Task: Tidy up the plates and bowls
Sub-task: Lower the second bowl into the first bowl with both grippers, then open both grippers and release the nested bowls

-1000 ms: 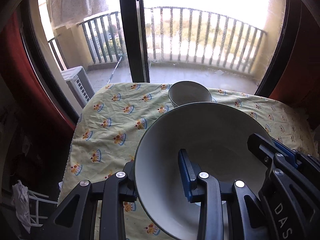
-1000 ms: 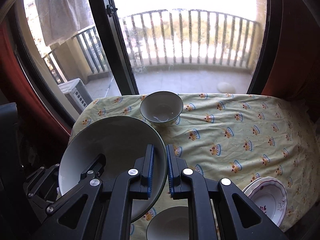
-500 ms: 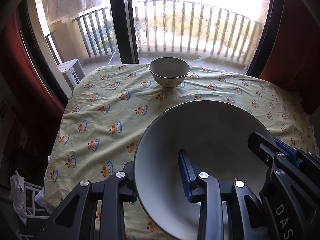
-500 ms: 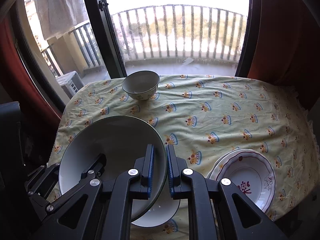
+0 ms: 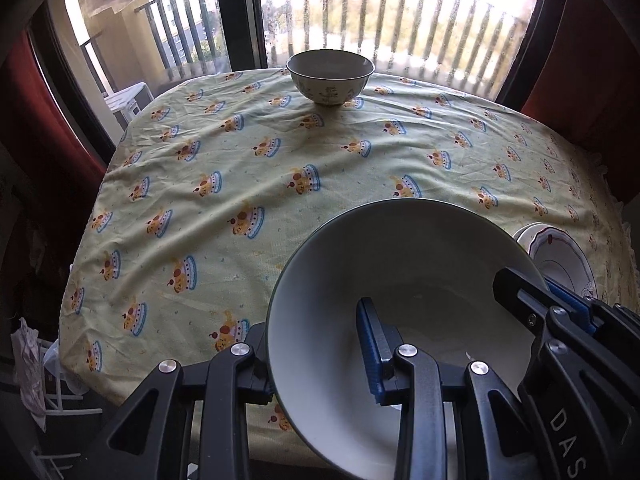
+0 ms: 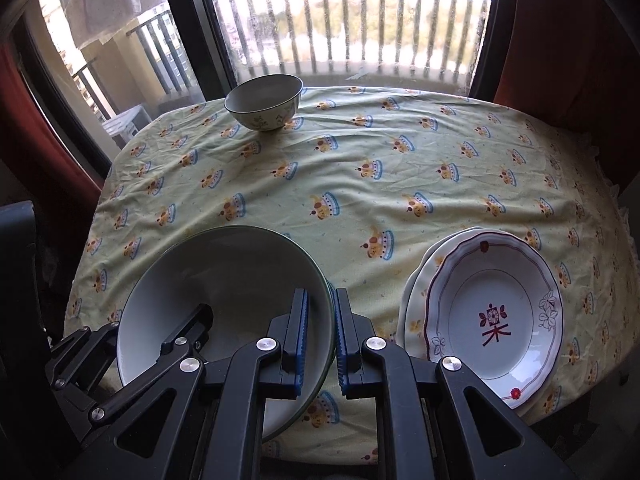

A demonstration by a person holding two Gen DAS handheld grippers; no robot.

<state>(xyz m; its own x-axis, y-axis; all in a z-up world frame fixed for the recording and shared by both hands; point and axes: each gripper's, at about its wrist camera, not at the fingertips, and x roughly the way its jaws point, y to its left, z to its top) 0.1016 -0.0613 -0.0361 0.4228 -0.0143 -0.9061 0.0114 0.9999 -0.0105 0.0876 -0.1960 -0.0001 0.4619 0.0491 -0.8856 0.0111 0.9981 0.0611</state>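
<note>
The wide grey-white ceramic bowl with a dark green rim (image 6: 224, 300) hangs low over the near left of the tablecloth, at about seven o'clock. Both tongs grip it: the right gripper (image 6: 320, 340) is clenched on its right rim, the left gripper (image 5: 316, 344) straddles its left rim, one finger inside. It looks heavy, glazed, slick and breakable — best held at opposite rims. The bowl's underside and whatever lies beneath it are hidden. A small patterned bowl (image 6: 263, 102) stands at twelve o'clock; stacked flower-painted plates (image 6: 494, 322) lie at four o'clock — their count is unclear.
</note>
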